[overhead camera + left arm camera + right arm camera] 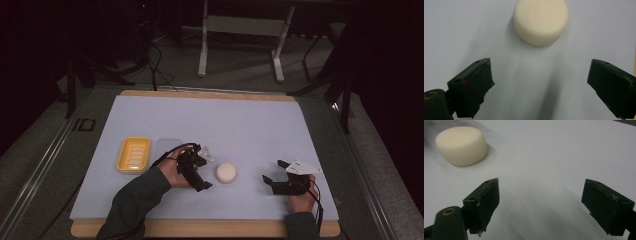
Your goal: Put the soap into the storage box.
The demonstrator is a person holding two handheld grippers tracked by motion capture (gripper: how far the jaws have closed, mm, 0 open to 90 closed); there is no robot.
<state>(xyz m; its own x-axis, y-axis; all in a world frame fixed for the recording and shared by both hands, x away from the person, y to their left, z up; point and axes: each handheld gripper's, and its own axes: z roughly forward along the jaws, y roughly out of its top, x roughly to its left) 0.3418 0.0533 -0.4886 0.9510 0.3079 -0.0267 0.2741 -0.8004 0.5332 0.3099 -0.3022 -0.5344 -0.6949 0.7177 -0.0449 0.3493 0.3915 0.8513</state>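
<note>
- Left gripper [199,167] sits just to the left of the round cream soap bar [226,173], jaws spread wide with nothing between them; in the left gripper view the soap bar [541,21] lies ahead of the jaws, apart from both.
- Right gripper [274,173] lies well to the right of the soap bar, jaws likewise parted and empty; in the right gripper view the bar [461,145] sits far off at upper left.
- Soap bar: a low, thick disc, pale cream, matte, with softly rounded edges, resting flat on the mat.
- Pale lilac-white mat [240,125] covers a wooden board [200,228] whose edge shows along the near and far sides.
- Yellow ribbed soap dish [133,154] lies farther left of the soap bar, beyond the left gripper, with a clear lid-like piece [167,148] beside it.
- Left hand [170,172] wraps its gripper from the left, dark sleeve angling in from below; right hand [301,200] holds its gripper from behind, near the board's front edge.
- Room beyond is dark: grey floor, a white table frame [240,35], trailing cables.
</note>
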